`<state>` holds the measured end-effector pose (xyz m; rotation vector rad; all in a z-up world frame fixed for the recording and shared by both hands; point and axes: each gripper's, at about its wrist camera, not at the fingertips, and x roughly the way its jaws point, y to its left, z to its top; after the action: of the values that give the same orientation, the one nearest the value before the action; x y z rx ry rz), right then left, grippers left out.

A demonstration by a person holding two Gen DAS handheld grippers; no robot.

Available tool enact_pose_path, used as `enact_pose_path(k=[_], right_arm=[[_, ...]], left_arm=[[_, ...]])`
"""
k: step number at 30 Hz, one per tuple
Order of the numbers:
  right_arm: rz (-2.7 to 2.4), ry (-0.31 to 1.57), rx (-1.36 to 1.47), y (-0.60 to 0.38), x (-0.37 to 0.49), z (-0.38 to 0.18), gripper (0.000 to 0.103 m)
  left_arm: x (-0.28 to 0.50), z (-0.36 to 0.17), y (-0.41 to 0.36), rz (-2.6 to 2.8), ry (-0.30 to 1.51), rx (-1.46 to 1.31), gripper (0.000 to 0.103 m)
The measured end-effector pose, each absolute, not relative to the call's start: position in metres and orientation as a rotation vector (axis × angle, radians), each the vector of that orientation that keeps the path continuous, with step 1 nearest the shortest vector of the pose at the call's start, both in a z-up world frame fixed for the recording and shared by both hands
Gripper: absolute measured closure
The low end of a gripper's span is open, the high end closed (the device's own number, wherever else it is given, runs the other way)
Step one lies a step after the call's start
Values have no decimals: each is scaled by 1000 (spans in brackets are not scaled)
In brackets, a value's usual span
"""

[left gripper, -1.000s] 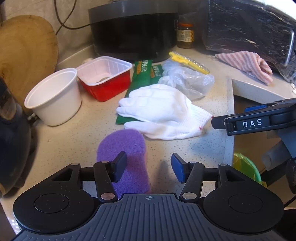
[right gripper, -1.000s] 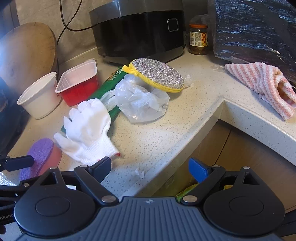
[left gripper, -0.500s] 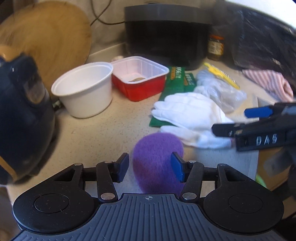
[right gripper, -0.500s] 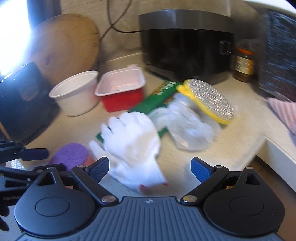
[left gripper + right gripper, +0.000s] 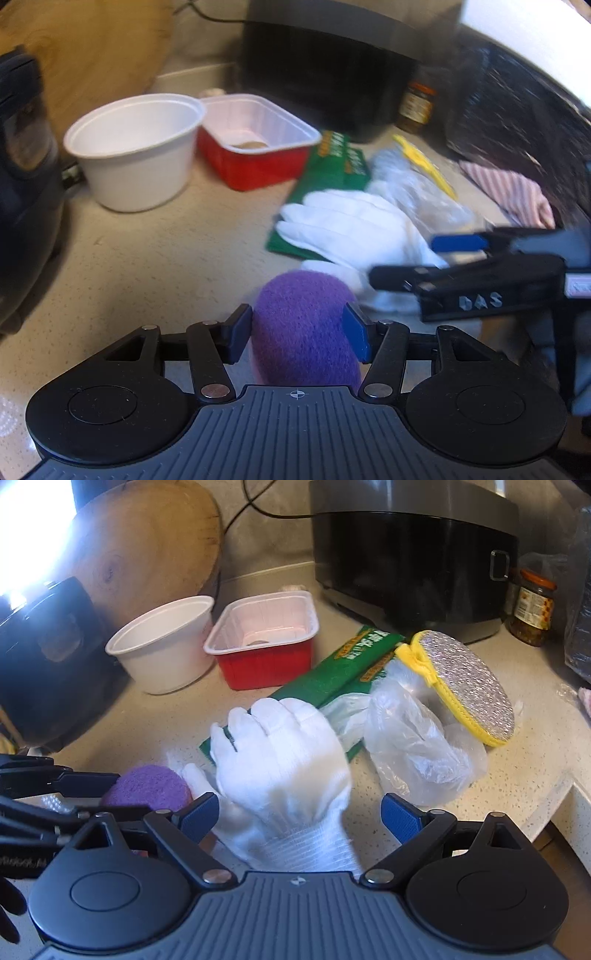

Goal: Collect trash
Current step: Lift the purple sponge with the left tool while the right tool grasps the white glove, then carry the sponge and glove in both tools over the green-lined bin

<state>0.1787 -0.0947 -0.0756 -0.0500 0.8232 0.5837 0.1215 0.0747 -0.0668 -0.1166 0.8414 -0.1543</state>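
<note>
Left hand-held gripper: fingers set close on either side of the purple sponge, pads at or near its sides; firm contact can't be confirmed, frame blurred. Right hand-held gripper: jaws wide open, straddling the cuff end of the white gloves, not touching them. Landmark = white gloves, lying on the speckled bench. Purple sponge just left of the gloves, touching them. Green packets partly under the gloves, reaching behind them. Clear plastic bag just right of the gloves, with the yellow-rimmed scouring pad resting on it. Red tray and white bowl behind-left of the gloves, 2 containers side by side, near each other. Black cooker well behind the gloves.
</note>
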Motion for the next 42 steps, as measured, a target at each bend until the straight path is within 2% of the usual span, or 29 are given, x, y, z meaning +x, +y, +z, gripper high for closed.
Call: enact_pose_path(k=[5, 6, 7, 9, 12, 16, 29, 30, 31, 32, 33, 42], right_arm=[[599, 823, -51, -93, 183, -80, 21], [597, 828, -52, -92, 185, -81, 29], [607, 840, -49, -92, 187, -82, 47], [633, 856, -27, -93, 187, -78, 68], [697, 844, 3, -96, 177, -67, 84], [720, 820, 24, -99, 165, -54, 90], [591, 692, 125, -143, 131, -8, 91], [561, 688, 128, -149, 127, -8, 91], [531, 685, 132, -156, 123, -8, 91], [501, 681, 137, -163, 119, -8, 91], [469, 678, 144, -171, 114, -8, 91], [196, 720, 247, -244, 60, -30, 91]], left_arm=[[108, -62, 63, -195, 873, -36, 44], [108, -63, 60, -191, 871, -16, 41], [108, -63, 58, -179, 865, -1, 41], [110, -64, 56, -156, 862, 2, 38], [111, -65, 55, -161, 867, -9, 38], [109, -70, 55, -202, 892, -25, 33], [106, -68, 57, -228, 911, -66, 35], [103, -66, 58, -251, 902, -88, 45], [99, -62, 58, -272, 879, -105, 75], [95, -57, 58, -294, 849, -120, 76], [93, -51, 56, -318, 826, -128, 83], [103, -37, 15, -432, 806, 16, 84]])
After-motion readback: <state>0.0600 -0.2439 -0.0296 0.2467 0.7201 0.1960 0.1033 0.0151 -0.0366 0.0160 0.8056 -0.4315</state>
